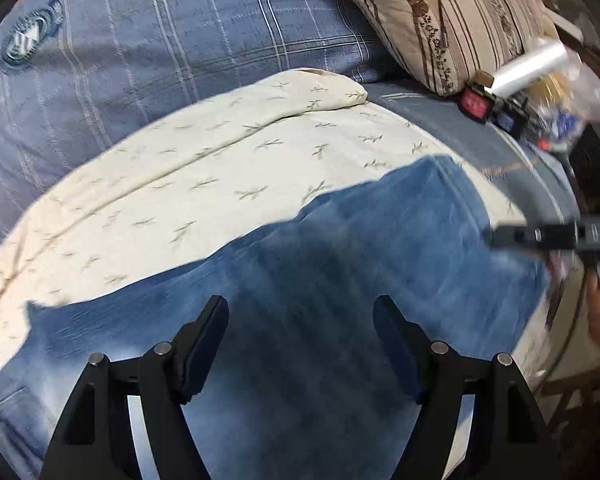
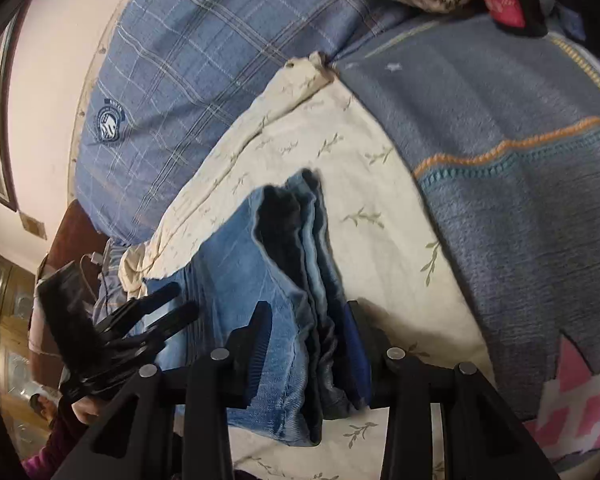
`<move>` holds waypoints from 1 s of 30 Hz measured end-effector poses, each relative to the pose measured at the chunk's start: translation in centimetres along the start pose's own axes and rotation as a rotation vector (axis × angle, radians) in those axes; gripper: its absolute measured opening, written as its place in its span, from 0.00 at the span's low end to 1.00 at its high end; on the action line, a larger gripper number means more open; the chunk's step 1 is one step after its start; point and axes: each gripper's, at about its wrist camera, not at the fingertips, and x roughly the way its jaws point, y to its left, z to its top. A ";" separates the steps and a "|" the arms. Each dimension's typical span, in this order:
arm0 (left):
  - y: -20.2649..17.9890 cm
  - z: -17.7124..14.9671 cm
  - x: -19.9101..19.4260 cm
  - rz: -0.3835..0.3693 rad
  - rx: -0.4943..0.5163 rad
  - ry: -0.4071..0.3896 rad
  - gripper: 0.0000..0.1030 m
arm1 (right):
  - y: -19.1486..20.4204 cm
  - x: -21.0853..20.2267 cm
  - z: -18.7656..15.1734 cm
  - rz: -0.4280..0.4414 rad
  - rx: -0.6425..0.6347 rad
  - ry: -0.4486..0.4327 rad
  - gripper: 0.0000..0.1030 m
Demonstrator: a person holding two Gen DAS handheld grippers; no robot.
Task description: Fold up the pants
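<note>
On my right wrist camera, the right gripper (image 2: 308, 344) has its two black fingers set either side of the stacked edge of the folded blue denim pants (image 2: 276, 264); the layers fill the gap between the blue pads, though I cannot tell whether the pads press the cloth or merely flank it. On my left wrist camera, the left gripper (image 1: 300, 344) hangs with its fingers spread wide above the broad flat face of the same pants (image 1: 340, 264), nothing between them. The pants lie on a cream bedsheet printed with small green sprigs (image 1: 172, 184), which shows on both sides of the denim. To the left of the pants in the right view, the left gripper (image 2: 156, 320) appears as a dark blurred shape near the denim's edge. Beyond the pants, past the sheet, a blue plaid quilt with a round embroidered badge (image 1: 148, 52) rises, and beside it leans a beige striped pillow with brown floral bands (image 1: 440, 12). Right of the pants lies a grey-blue knitted blanket with an orange stripe (image 2: 520, 128).
</note>
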 end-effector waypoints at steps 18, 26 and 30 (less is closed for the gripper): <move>6.5 -3.1 -3.0 -0.018 -0.217 0.062 0.74 | 8.7 -1.1 -0.5 -0.054 -0.168 -0.043 0.08; 11.4 -6.6 -8.4 -0.023 -0.305 -0.024 0.74 | 16.8 -0.9 -2.1 -0.024 -0.254 -0.067 0.08; 13.9 -9.1 -10.5 -0.023 -0.372 -0.055 0.74 | 21.3 0.8 -3.1 -0.035 -0.309 -0.043 0.08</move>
